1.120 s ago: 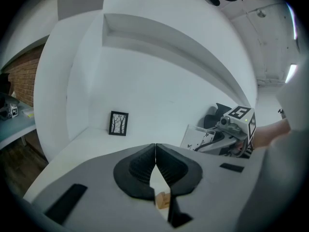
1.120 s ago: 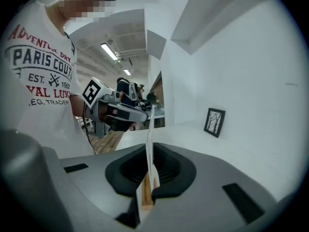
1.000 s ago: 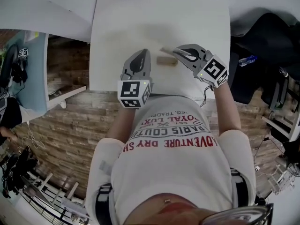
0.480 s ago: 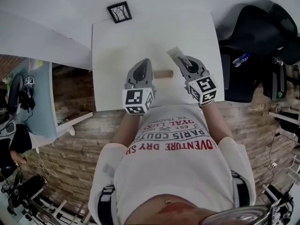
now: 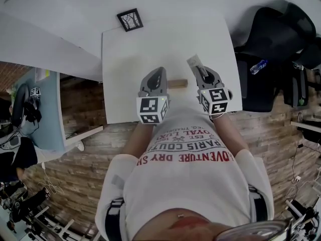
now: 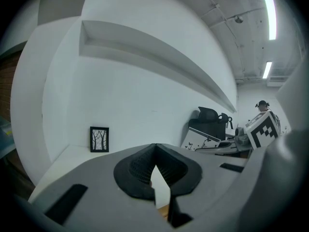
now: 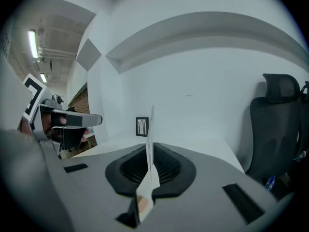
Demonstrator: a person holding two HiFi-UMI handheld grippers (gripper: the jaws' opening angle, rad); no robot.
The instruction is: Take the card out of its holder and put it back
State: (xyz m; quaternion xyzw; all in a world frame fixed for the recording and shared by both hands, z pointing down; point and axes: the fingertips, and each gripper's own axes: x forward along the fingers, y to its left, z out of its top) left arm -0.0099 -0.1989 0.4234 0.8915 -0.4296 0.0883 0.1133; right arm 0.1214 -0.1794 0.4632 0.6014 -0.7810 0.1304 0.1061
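just right of the holder (image 5: 178, 83) on the worktop (image 5: 125, 49), the right claw (image 7: 150, 153) pinches the card (image 7: 150, 129); the left claw (image 5: 156, 74) sits closed, empty, at the holder's left. removal looks done; reinsertion needs edge alignment.

The head view looks steeply down from above the person (image 5: 185, 185) onto the counter (image 5: 120, 74), with the left tool (image 5: 156, 72) and right tool (image 5: 200, 72) close beneath it. Each gripper view sits low behind its own jaws, facing across that counter toward the wall (image 6: 145, 91). All three share the framed picture (image 5: 130, 20): eleven o'clock overhead, nine o'clock of the left jaws, twelve of the right.
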